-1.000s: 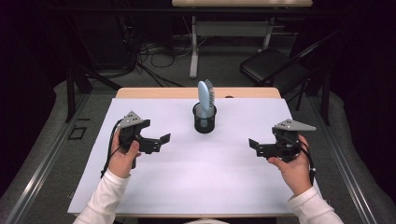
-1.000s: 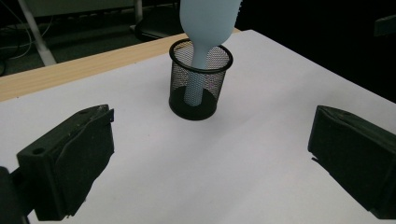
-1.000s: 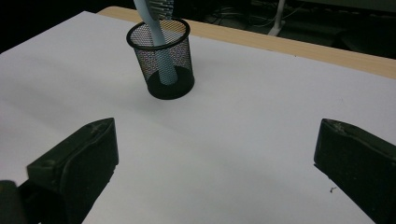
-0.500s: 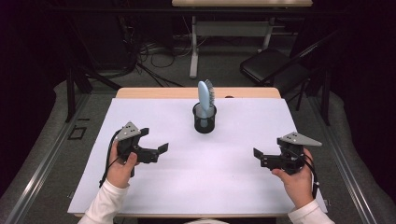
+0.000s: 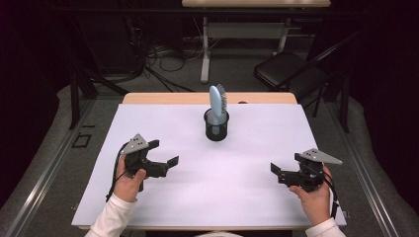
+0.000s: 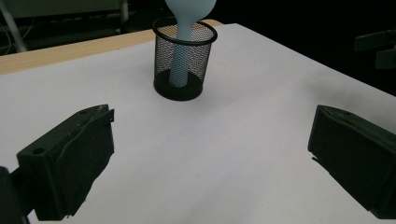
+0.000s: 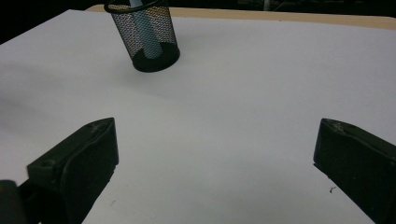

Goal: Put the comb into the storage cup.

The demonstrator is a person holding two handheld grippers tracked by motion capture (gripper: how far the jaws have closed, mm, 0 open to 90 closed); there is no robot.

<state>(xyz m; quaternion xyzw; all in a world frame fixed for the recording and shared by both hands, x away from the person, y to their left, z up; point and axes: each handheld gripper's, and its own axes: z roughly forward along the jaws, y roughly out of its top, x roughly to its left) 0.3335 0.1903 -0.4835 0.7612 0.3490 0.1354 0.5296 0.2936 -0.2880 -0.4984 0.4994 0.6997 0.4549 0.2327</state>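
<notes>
A black mesh cup (image 5: 216, 129) stands upright at the far middle of the white table (image 5: 257, 143), with a light-blue hairbrush (image 5: 216, 101) standing in it, bristles up. My left gripper (image 5: 164, 152) is held at the near left, open, nothing between its jaws. My right gripper (image 5: 286, 164) is held at the near right, also open and holding nothing. In the left gripper view, the cup (image 6: 180, 60) and brush (image 6: 187, 9) lie well ahead of the open left gripper (image 6: 210, 113). In the right gripper view, the cup (image 7: 149, 39) sits far ahead and left of the open right gripper (image 7: 215, 123).
A wooden strip (image 5: 163, 98) of tabletop shows along the far edge. Beyond the table are a dark folding chair (image 5: 289, 69), a desk's legs (image 5: 205, 54) and cables on the floor (image 5: 163, 54). The right gripper (image 6: 376, 44) shows far off in the left gripper view.
Both hands have drawn back toward the near edge of the table, away from the cup. Both grippers stay open. The cup and brush have not moved.
</notes>
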